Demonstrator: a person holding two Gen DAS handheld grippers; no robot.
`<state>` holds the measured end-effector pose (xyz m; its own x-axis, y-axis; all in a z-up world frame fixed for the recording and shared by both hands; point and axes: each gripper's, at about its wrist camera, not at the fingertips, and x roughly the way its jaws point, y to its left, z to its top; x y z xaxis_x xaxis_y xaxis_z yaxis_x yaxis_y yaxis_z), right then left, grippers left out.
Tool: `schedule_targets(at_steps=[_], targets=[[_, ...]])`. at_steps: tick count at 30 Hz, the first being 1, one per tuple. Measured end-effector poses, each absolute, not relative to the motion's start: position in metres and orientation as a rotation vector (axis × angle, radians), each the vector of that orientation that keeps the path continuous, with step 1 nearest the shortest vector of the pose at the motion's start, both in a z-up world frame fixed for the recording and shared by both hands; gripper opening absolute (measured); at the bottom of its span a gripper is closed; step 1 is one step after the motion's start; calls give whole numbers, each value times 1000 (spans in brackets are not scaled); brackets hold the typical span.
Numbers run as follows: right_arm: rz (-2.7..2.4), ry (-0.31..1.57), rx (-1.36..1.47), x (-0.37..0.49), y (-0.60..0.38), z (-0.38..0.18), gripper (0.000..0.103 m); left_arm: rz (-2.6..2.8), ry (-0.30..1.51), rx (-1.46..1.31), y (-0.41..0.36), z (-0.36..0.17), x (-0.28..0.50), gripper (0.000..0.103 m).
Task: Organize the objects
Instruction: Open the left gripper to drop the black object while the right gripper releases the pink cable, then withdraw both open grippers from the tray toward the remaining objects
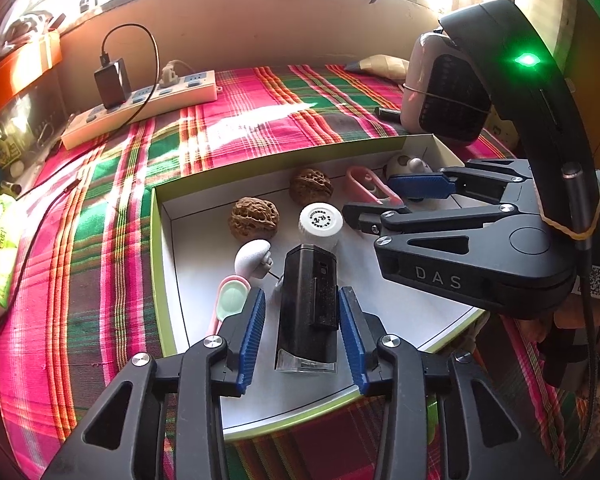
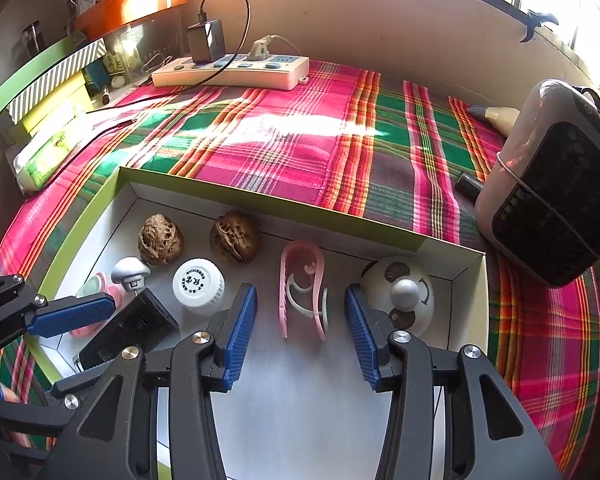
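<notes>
A shallow white box with a green rim (image 1: 156, 240) lies on the plaid cloth. My left gripper (image 1: 302, 291) stands open astride a black oblong device (image 1: 308, 312) that rests on the box floor, with a gap showing at the left pad. Ahead of it lie two walnuts (image 1: 255, 219), a white bottle (image 1: 320, 224), a grey mushroom-shaped knob (image 1: 252, 260) and a pink spoon (image 1: 230, 300). My right gripper (image 2: 301, 288) is open over the box, a pink clip (image 2: 302, 292) lying loose between its fingertips. A round panda-faced object (image 2: 404, 296) sits just right of it.
A white power strip (image 2: 232, 72) with a black charger lies at the back of the cloth. A pink heater with a dark grille (image 2: 552, 184) stands beside the box's right corner. A tissue pack (image 2: 48, 152) and stacked boxes (image 2: 48, 76) sit at the left.
</notes>
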<state>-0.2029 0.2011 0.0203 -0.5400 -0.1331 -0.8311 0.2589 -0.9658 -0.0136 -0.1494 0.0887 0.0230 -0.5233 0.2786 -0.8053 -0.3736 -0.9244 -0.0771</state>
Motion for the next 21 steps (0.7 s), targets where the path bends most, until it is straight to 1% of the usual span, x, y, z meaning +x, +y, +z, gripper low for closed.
schedule_targets(at_steps=[8, 21], targets=[[-2595, 172, 1346, -198, 203, 27, 50, 2458, 155, -1281, 88, 23, -145, 38], [-2628, 162, 1316, -177, 203, 41, 50, 2483, 152, -1257, 82, 32, -127, 39]])
